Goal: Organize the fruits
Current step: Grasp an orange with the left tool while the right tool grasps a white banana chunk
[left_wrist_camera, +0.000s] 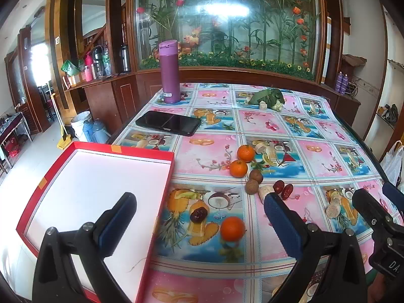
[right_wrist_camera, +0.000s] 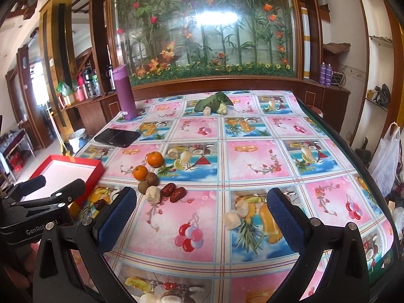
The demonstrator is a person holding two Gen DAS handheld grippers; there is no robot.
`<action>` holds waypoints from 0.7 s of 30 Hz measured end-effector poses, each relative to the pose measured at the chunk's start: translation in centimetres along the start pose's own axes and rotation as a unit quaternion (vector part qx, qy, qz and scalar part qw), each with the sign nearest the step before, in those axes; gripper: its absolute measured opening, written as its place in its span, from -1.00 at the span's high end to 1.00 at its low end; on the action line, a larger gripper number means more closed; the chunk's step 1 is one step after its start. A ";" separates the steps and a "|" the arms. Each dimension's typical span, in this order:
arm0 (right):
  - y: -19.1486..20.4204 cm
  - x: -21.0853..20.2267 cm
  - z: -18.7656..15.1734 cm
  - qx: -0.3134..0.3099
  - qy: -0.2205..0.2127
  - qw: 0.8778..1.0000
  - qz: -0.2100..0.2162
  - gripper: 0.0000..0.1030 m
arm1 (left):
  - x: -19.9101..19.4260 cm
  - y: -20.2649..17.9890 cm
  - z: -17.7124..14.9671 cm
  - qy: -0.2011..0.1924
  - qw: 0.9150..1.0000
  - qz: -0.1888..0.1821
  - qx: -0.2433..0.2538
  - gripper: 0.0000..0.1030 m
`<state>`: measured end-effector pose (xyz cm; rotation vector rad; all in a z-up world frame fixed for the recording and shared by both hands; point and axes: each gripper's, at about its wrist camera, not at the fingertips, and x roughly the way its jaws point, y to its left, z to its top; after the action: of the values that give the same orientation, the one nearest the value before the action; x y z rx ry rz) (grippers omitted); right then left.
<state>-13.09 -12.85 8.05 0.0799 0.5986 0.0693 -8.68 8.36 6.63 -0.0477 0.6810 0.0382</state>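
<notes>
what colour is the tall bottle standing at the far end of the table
Purple, with a lighter purple lid; the bottle shows best in the left wrist view.

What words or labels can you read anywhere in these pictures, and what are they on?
"GenRob", rest cut off: on the left claw's body, seen in the right wrist view.
"DA", rest cut off: on the right claw's body, seen in the left wrist view.
White sticker on the purple bottle: too small to read.
The phone is dark: no text.

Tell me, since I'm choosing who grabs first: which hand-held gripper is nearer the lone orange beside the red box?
Left. The left hand-held gripper has the lone orange between its open fingers; the right hand-held gripper hangs further right, past the dates.
</notes>
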 end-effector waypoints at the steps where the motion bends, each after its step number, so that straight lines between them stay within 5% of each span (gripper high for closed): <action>1: 0.1 0.0 0.0 -0.001 0.001 1.000 0.001 -1.00 | 0.0 0.1 -0.1 -0.001 1.000 0.001 0.001 -0.99; 21: 0.6 0.7 -0.4 -0.007 0.007 1.000 0.012 -1.00 | 0.7 0.1 -0.8 0.012 1.000 0.008 0.013 -0.99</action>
<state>-12.71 -12.17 7.40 0.0724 0.6119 0.0979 -8.66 8.46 5.53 -0.0183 0.7067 0.0447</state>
